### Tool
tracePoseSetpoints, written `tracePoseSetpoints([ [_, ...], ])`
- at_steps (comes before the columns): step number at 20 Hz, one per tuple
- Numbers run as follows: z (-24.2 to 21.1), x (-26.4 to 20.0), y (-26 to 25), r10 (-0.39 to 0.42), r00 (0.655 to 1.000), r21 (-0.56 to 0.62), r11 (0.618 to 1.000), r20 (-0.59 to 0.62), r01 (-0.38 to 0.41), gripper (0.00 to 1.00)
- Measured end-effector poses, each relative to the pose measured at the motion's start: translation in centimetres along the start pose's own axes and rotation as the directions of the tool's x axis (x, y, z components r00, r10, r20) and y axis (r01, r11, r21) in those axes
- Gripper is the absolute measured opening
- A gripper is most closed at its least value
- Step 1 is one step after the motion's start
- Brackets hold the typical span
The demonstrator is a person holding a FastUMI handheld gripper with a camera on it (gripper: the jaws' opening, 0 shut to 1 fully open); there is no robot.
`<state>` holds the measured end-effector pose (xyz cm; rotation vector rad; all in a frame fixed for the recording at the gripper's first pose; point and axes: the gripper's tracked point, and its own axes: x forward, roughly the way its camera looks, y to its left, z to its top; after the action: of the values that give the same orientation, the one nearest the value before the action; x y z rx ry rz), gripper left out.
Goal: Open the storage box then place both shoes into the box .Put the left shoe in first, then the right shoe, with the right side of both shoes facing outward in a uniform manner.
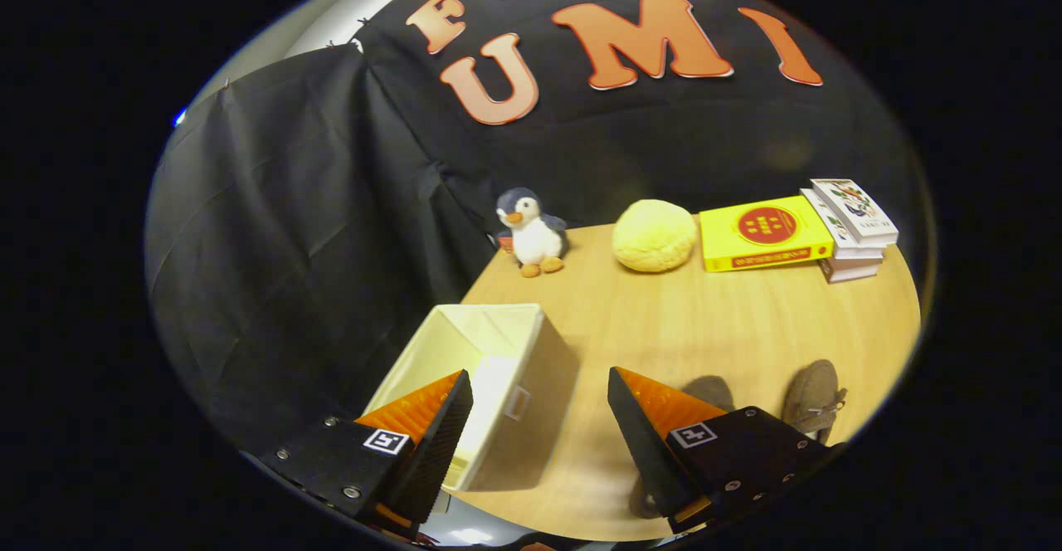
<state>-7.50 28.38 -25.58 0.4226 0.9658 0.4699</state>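
Along the left side hangs the booth's black cloth wall [274,227], creased and folded, running behind the wooden table [705,327]. At the table's near left edge sits the storage box [485,368], pale fabric, its top open and its inside bare. The gripper [539,418] hovers above with fingers spread wide apart, gripping nothing; the left finger overlaps the box. At the far left corner stands a penguin plush [533,231], then a yellow round cushion [655,236], a yellow book [765,237] and a stack of books [853,227] toward the far right. One brownish shoe [815,400] lies by the near right edge, just beyond the right finger.
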Motion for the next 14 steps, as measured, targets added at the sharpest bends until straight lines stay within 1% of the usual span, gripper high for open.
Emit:
tracePoseSetpoints([
  [3,-3.3,-0.2,-5.2,-0.093,0.995,-0.002,0.996,-0.041,0.093,0.98],
  [5,-5.5,-0.5,-7.6,-0.140,0.987,-0.015,0.990,-0.077,0.139,0.98],
  [11,-10.6,-0.4,-12.7,-0.238,0.957,-0.029,0.971,-0.163,0.236,0.98],
  [14,-12.8,0.4,-14.6,-0.266,0.942,-0.045,0.964,-0.203,0.263,0.94],
])
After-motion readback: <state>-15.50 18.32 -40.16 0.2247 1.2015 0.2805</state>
